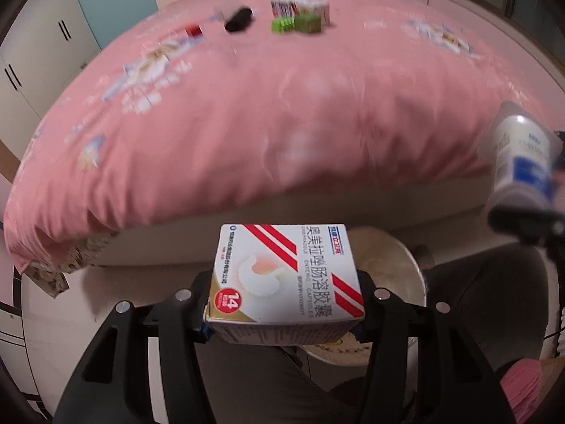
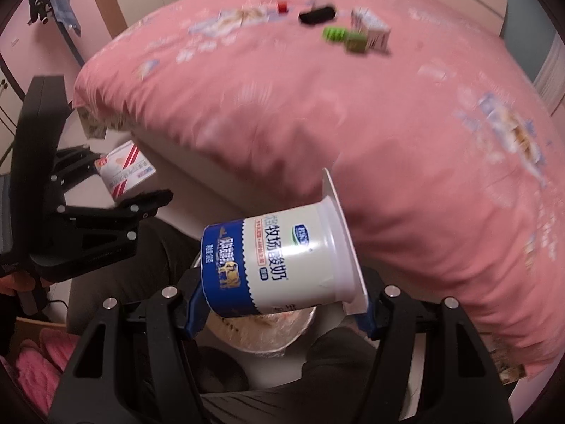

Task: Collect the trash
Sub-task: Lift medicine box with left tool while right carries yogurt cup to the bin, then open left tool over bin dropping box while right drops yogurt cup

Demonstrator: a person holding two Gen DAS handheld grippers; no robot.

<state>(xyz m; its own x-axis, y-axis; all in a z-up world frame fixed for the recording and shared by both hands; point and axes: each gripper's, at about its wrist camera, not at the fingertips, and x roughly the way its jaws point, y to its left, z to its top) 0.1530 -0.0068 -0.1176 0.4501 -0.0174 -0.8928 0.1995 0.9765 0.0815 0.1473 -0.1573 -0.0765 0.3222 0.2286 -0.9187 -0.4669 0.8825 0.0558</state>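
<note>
Only right view, yogurt cup rim, blue pads.

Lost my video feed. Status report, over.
Left gripper shut on medicine box. Right gripper shut on yogurt cup. Both above trash bin. More litter on bed.

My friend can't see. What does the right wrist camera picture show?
The right gripper holds a tilted white-and-blue yogurt cup above a trash bin by a pink bed. At left, the left gripper holds a medicine box. Small boxes sit far back on the bed.
</note>
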